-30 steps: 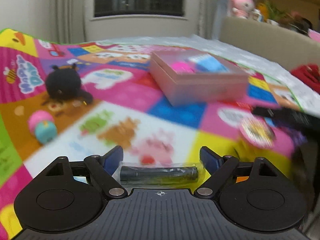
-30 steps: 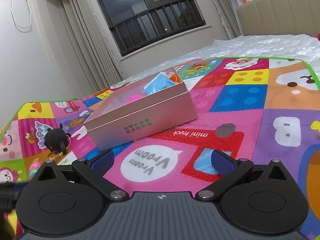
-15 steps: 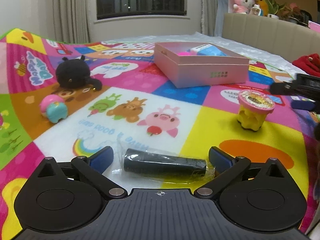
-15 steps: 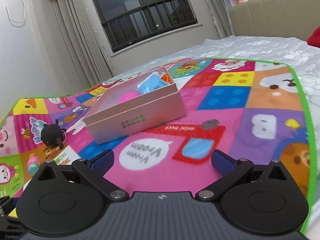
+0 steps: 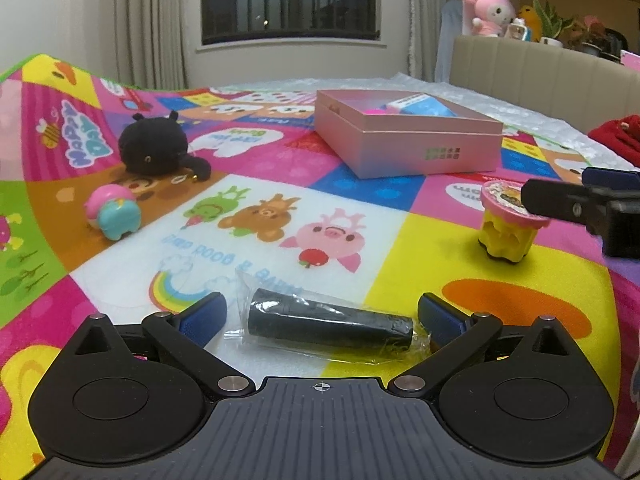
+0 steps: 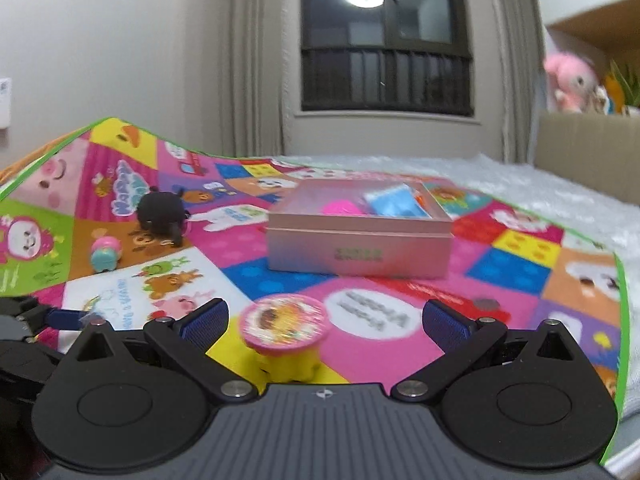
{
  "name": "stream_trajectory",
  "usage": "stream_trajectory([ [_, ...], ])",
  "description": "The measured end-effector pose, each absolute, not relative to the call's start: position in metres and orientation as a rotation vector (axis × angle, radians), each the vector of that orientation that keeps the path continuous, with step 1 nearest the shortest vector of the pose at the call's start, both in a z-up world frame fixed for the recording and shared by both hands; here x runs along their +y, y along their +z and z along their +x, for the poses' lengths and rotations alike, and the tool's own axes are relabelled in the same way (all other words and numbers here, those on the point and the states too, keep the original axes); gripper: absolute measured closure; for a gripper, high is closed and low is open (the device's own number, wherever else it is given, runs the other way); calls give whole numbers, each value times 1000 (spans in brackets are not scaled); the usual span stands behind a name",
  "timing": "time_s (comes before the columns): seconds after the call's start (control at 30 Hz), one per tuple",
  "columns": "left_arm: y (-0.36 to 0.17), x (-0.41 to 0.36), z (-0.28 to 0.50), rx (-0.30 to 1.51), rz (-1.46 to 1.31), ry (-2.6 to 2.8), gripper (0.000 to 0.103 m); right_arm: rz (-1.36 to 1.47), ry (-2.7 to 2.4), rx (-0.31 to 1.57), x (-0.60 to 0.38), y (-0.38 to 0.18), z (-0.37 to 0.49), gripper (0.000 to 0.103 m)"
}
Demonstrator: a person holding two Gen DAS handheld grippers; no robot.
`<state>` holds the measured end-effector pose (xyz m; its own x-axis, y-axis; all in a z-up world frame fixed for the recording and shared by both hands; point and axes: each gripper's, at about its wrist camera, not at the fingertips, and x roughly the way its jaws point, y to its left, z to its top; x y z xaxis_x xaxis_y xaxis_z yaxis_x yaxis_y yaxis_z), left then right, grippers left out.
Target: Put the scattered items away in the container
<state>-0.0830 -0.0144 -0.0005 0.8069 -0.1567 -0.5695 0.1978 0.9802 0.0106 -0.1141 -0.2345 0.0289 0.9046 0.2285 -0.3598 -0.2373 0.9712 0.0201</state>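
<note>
A black cylinder in a clear wrapper [image 5: 330,325] lies on the mat between the wide-open fingers of my left gripper [image 5: 322,318]; the pads stand apart from it. A yellow cup with a pink lid [image 6: 285,338] sits between the fingers of my open right gripper [image 6: 326,320], nearer the left pad, untouched. The same cup [image 5: 508,222] shows in the left wrist view beside the right gripper's fingers [image 5: 560,202]. The pink open box [image 5: 408,142] [image 6: 360,240] stands farther back, holding a blue packet and pink items.
A black plush [image 5: 158,148] [image 6: 164,216] and a small pink-and-teal toy [image 5: 112,216] [image 6: 105,254] lie on the colourful play mat [image 5: 420,260] at the left. A beige headboard [image 5: 552,76] with plush toys stands at the right; red cloth [image 5: 616,140] lies near it.
The left gripper's jaws have spread wider around the wrapped cylinder and then held still. The right gripper has swung left and rolled level, bringing the yellow cup between its fingers.
</note>
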Motion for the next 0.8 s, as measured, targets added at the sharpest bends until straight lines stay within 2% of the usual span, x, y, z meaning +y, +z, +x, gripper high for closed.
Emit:
stream_trajectory([
  [0.3,8,-25,-60,600,68,-310,0,-41,234,364,-235,29,-128,0],
  [0.57,58,35,-78,446,-119,-188,0,-166,282,330,-224,24,-147,0],
  [0.8,32,10,-104,619,-54,-354,0,-141,276,375,-218,13,-133,0],
])
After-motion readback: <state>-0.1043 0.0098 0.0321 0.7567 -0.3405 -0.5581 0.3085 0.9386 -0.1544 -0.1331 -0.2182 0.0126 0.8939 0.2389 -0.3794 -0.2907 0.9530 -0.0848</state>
